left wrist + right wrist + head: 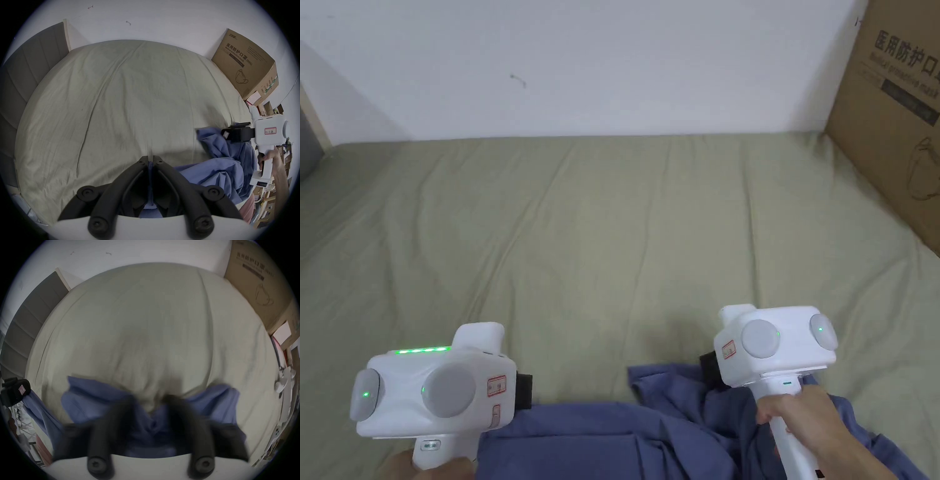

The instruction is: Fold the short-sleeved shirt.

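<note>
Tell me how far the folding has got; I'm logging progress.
Early. Done: the blue shirt is picked up at the near edge of the bed, still bunched. In hand: the left gripper is shut on shirt fabric; the right gripper has fabric between its blurred jaws. Left: spreading it flat and every fold.

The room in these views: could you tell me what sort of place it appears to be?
Probably a bedroom used partly for storage: a bed with a wrinkled green sheet and grey padded headboard, against a white wall, with a large cardboard box beside it.
</note>
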`<act>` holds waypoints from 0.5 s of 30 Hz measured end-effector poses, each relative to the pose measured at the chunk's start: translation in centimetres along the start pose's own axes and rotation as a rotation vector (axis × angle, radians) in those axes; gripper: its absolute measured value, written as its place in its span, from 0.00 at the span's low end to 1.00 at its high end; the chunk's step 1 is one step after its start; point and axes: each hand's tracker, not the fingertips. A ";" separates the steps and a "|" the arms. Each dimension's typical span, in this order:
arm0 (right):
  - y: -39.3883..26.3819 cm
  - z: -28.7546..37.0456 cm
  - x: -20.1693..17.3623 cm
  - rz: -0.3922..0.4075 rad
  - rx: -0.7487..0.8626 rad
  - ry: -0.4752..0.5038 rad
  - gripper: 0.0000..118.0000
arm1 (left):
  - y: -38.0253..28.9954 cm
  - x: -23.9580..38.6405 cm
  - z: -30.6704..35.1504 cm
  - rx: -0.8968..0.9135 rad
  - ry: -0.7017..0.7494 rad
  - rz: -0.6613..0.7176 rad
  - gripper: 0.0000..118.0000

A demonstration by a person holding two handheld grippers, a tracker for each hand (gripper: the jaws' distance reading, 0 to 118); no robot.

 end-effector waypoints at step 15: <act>4.6 18.6 6.4 -0.178 0.340 0.006 0.06 | 4.7 -0.6 12.2 0.225 0.095 -0.066 0.03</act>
